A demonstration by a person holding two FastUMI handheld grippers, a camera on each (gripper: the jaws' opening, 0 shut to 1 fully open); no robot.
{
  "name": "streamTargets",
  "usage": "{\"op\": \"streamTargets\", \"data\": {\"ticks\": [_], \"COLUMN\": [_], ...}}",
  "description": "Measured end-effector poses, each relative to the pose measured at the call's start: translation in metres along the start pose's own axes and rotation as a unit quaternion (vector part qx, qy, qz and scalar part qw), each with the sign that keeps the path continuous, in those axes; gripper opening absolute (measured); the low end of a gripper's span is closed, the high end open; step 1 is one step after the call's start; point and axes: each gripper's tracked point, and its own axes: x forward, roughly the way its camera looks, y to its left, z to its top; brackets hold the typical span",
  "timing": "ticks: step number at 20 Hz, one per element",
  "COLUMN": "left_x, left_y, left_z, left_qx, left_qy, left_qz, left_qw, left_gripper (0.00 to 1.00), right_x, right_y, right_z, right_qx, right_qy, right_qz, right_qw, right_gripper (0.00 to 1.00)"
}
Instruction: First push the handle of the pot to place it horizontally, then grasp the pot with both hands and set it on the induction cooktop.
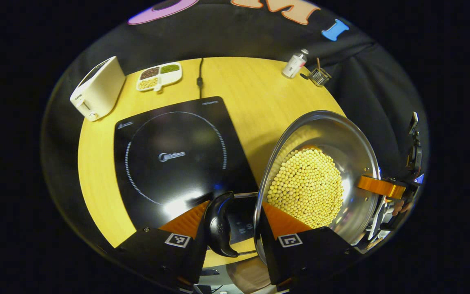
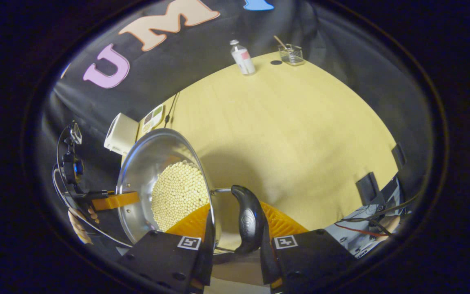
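A: Biggest first?
B: Round wooden desk [image 1: 255,90], then black induction cooktop [image 1: 178,159] flat on it.
A: Pot?
B: Steel pot [image 1: 341,139], full of pale beans [image 1: 306,188], sits tilted just right of the cooktop in left gripper view; can't tell if it's touching the desk.
A: Tools?
B: Left tool [image 1: 230,222] clamped on rim + black side handle [image 1: 218,224]; one finger inside the pot, the other outside. Right tool [image 2: 235,226] same grip on the opposite handle [image 2: 249,220].
A: Small stuff?
B: White box-shaped appliance [image 1: 96,87] far left, divided snack dish [image 1: 159,75] beside it, bottle [image 1: 295,63] & wire holder [image 1: 320,76] at far edge.
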Motion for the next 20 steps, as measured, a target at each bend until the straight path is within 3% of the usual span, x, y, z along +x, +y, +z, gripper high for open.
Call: {"op": "streamTargets", "data": {"ticks": [12,20], "left_x": [-0.026,-0.025], "left_y": [0.129,0.176], "left_z": [0.005,0.020], "left_qx": [-0.055,-0.068], "left_qy": [-0.033,-0.047], "left_qz": [0.043,0.081], "left_qw": [0.997,0.993], "left_gripper": [0.64,0.63], "right_x": [0.055,0.093], "right_y": [0.130,0.172], "right_z": [0.009,0.016], "right_qx": [-0.064,-0.069], "right_qy": [0.021,0.031], "right_qz": [0.025,0.045], "right_qw": [0.997,0.996], "right_gripper": [0.46,0.46]}}
